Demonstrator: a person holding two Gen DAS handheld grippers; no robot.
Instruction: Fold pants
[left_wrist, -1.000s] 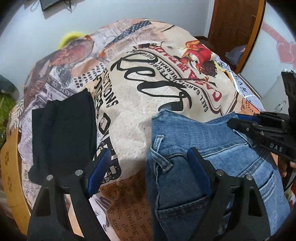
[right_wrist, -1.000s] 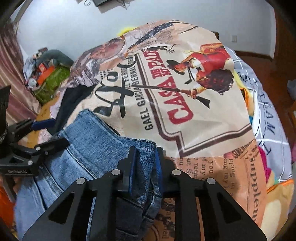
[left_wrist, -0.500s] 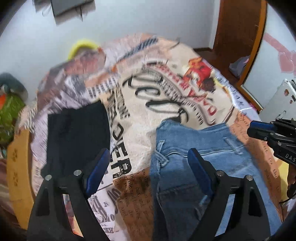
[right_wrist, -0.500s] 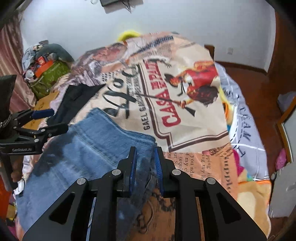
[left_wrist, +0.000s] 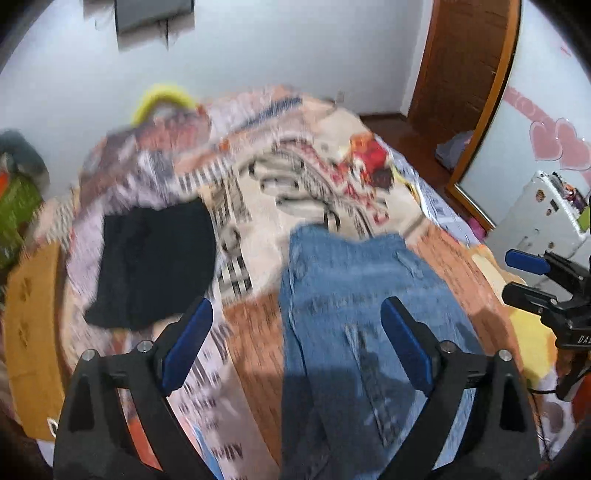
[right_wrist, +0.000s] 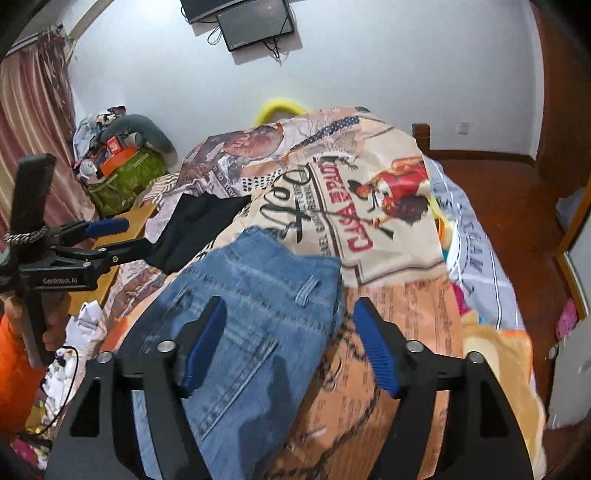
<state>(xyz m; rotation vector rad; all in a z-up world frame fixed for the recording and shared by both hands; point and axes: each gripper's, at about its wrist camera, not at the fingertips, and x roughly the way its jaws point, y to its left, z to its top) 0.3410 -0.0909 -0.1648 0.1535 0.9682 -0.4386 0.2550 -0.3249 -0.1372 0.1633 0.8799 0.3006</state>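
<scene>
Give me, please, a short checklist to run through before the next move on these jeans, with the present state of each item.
1. Right gripper free of the denim: ok; its jaws are opening and nothing is pinched between them.
2. Left gripper free: ok; jaws wide and opening, nothing between them.
3. Jeans lying on the printed bedspread: ok; waistband and belt loop face up.
4. Fold neat and edges aligned: cannot tell; the near part is hidden behind the grippers and blurred.
5. Black garment apart from the jeans: ok; a strip of bedspread shows between them.
6. Grippers apart from each other: ok; each shows at the other view's edge.
</scene>
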